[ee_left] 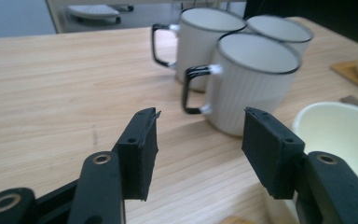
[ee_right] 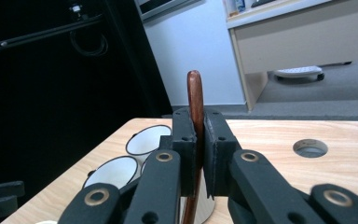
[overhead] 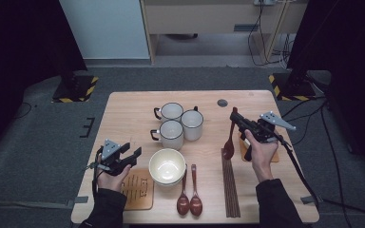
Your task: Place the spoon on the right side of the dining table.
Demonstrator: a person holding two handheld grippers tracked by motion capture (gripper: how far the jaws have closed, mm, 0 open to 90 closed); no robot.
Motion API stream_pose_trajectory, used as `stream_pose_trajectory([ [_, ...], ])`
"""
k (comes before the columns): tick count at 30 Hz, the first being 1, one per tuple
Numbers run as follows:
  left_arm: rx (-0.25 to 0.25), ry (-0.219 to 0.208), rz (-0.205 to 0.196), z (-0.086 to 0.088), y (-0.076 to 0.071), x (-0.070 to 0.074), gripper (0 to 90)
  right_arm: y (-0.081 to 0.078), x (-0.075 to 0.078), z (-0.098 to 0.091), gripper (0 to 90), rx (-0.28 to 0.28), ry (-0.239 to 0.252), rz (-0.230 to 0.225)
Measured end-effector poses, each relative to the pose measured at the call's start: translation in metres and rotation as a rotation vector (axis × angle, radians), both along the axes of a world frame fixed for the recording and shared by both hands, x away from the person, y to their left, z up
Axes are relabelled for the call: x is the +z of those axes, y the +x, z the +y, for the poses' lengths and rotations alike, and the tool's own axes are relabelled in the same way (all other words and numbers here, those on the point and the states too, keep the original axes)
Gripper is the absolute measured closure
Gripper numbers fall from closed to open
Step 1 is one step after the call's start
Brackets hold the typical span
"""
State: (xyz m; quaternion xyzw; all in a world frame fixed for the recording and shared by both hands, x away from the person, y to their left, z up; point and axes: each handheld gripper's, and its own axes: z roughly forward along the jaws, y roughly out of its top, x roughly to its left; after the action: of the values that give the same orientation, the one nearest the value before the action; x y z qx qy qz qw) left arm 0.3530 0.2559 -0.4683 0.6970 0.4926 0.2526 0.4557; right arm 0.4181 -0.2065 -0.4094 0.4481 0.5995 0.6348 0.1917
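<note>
My right gripper (overhead: 234, 117) is held above the right side of the table, shut on the handle of a brown wooden spoon (overhead: 228, 144) whose bowl hangs down towards the table. In the right gripper view the spoon handle (ee_right: 195, 93) stands upright, pinched between the pads. My left gripper (overhead: 134, 153) is low at the left, just left of the cream bowl (overhead: 167, 166), and its jaws stand open with nothing between them (ee_left: 199, 140). It points at three white mugs (ee_left: 251, 79) with black rims and handles.
The mugs (overhead: 180, 124) cluster mid-table behind the bowl. Two more wooden spoons (overhead: 189, 199) and a bundle of dark chopsticks (overhead: 230, 185) lie near the front edge. A wooden coaster (overhead: 138, 190) lies at the front left, another (overhead: 242, 143) under my right hand.
</note>
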Motion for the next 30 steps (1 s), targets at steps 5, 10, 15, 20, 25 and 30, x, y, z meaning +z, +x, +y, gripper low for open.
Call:
stream_pose_trajectory([
  [5, 0.053, 0.023, 0.029, 0.015, 0.005, -0.009, 43.0, 0.001, 0.001, -0.001, 84.8, -0.008, 0.012, -0.002],
  [10, 0.093, 0.05, 0.068, 0.025, 0.011, -0.02, 41.0, 0.004, 0.002, -0.003, 84.9, -0.023, 0.017, -0.005],
  [15, 0.129, 0.093, 0.108, 0.033, 0.017, -0.034, 37.9, 0.005, 0.002, -0.004, 84.9, -0.034, 0.021, -0.01],
  [20, 0.155, 0.107, 0.136, 0.038, 0.02, -0.042, 37.3, 0.008, 0.004, -0.006, 84.8, -0.05, 0.02, -0.017],
  [25, 0.173, 0.144, 0.174, 0.041, 0.025, -0.05, 35.7, 0.01, 0.007, -0.007, 84.8, -0.062, 0.022, -0.022],
  [30, 0.186, 0.167, 0.2, 0.043, 0.027, -0.057, 35.2, 0.013, 0.009, -0.009, 84.8, -0.08, 0.017, -0.024],
])
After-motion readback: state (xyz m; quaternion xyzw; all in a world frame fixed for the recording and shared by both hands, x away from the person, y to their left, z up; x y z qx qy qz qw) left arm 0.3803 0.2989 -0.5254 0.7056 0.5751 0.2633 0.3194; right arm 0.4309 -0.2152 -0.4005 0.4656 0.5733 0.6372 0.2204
